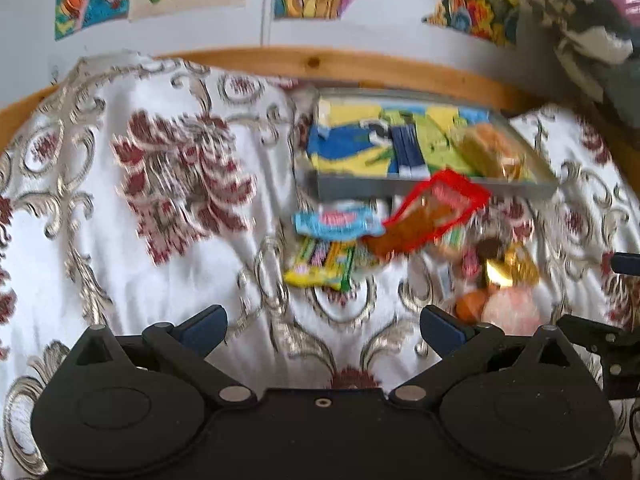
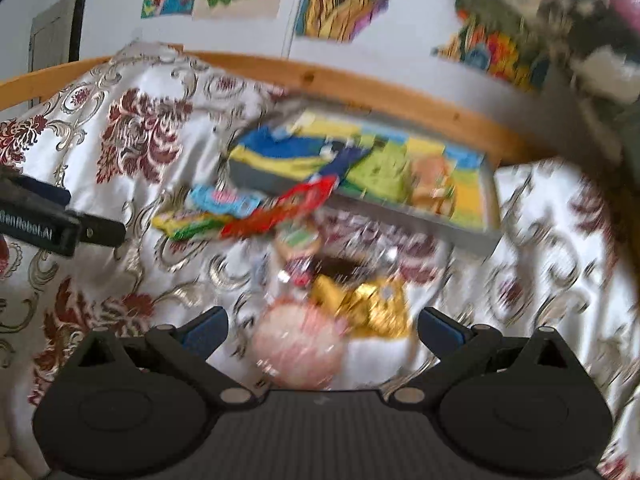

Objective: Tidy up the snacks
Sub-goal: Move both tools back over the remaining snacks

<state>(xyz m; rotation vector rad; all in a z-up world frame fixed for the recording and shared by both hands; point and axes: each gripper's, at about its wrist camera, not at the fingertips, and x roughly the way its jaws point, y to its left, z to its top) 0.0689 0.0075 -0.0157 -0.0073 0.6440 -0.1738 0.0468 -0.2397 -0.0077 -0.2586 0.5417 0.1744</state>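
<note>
Between the right gripper's (image 2: 322, 326) spread jaws sits a pink snack (image 2: 298, 350).

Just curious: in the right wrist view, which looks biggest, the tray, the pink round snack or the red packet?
1. tray
2. pink round snack, though nearness to the camera inflates it
3. red packet

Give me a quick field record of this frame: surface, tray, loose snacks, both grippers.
surface: patterned white cloth
tray: grey tray at the far side, colourful liner, one wrapped bun inside
loose snacks: pile in front of the tray, including red packet, blue packet, yellow-green packet, gold wrapper, pink round snack
left gripper: open, holding nothing
right gripper: open, pink round snack between the fingers
image quality: motion blur
</note>
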